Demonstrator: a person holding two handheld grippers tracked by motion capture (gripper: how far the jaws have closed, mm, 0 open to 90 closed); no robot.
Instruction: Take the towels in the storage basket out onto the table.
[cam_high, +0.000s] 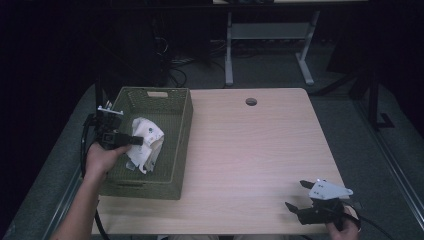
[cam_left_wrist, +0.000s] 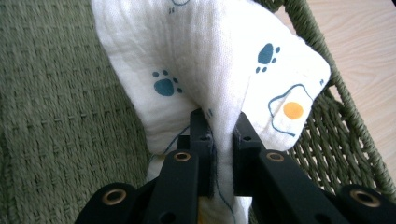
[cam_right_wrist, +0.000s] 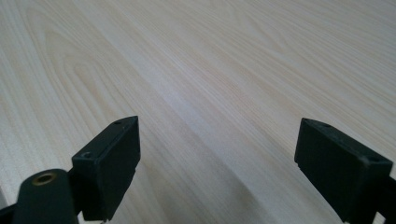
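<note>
— Where's the cloth (cam_left_wrist: 210, 60)?
— Pinched in the left gripper (cam_left_wrist: 223, 128), hanging just above the green woven basket (cam_high: 181, 150); basket walls surround it closely.
— And the other one?
— The right gripper (cam_high: 296, 195) rests well apart on the bare bench (cam_high: 250, 150), jaws spread wide, grasping nothing.
</note>
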